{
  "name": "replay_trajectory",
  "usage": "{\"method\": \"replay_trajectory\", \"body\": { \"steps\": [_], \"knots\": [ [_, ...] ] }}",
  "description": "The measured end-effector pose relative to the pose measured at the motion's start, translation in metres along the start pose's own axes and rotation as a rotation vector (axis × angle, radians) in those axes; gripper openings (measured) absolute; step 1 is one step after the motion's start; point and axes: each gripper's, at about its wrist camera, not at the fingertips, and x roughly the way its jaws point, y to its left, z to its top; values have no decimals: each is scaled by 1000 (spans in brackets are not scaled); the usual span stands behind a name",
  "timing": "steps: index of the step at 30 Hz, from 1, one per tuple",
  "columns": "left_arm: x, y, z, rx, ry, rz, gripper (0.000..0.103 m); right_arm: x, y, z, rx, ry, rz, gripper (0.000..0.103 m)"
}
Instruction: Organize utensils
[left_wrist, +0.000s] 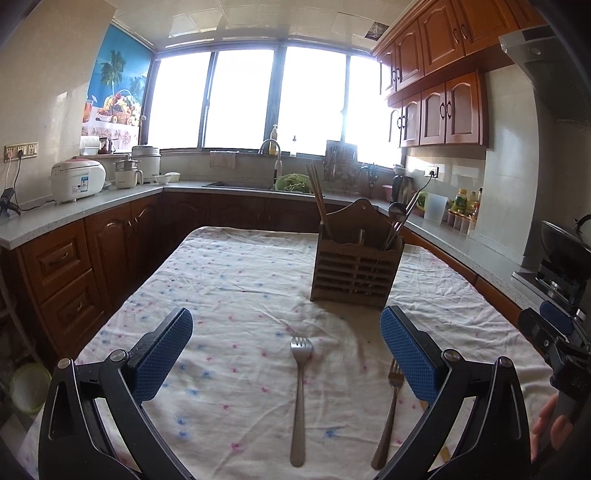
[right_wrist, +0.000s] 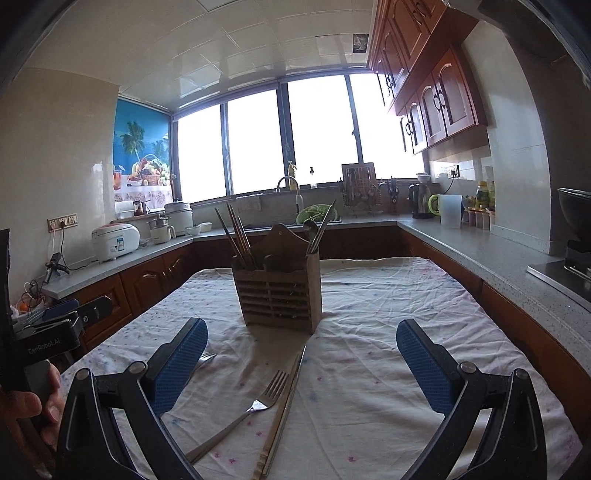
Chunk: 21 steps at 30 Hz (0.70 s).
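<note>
A wooden caddy (left_wrist: 356, 254) stands upright near the middle of a table covered with a flowered cloth (left_wrist: 229, 280). It is the place the loose utensils are meant to go. Chopsticks (left_wrist: 320, 201) lean out of its left compartment, and a ladle (left_wrist: 396, 210) with some thin metal pieces leans out of its right one, so part of the sorting looks done.

Nearer than the caddy, flat on the cloth, lie the utensils not yet stowed. A steel fork (left_wrist: 300, 395) lies tines toward the caddy, well apart from it. A second fork (right_wrist: 255, 406) lies just to its right, angled. Beside that fork is a knife (right_wrist: 291, 387) with a pair of chopsticks (right_wrist: 275, 428) touching along its side; both point at the caddy.

The left gripper (left_wrist: 286, 354) hovers low over the first fork, its blue pads spread wide, nothing between them but the fork lying below. The right gripper (right_wrist: 302, 363) hovers over the second fork and knife, equally wide and empty. Each seems lined up on its own piece, which suggests a pickup is next.

A hand (right_wrist: 26, 410) holds the left tool at the edge of the right view. Beyond the table are kitchen counters, a sink under bright windows, and wooden cupboards
</note>
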Motion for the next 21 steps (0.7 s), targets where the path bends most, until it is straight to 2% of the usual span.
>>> {"method": "replay_trajectory", "body": {
  "steps": [10, 21],
  "knots": [
    [-3, -7, -26, 48, 34, 34, 103, -7, -8, -32, -17, 48, -40, 103],
    [-8, -6, -33, 50, 30, 77, 103, -18, -9, -36, -21, 48, -44, 103]
  ]
}}
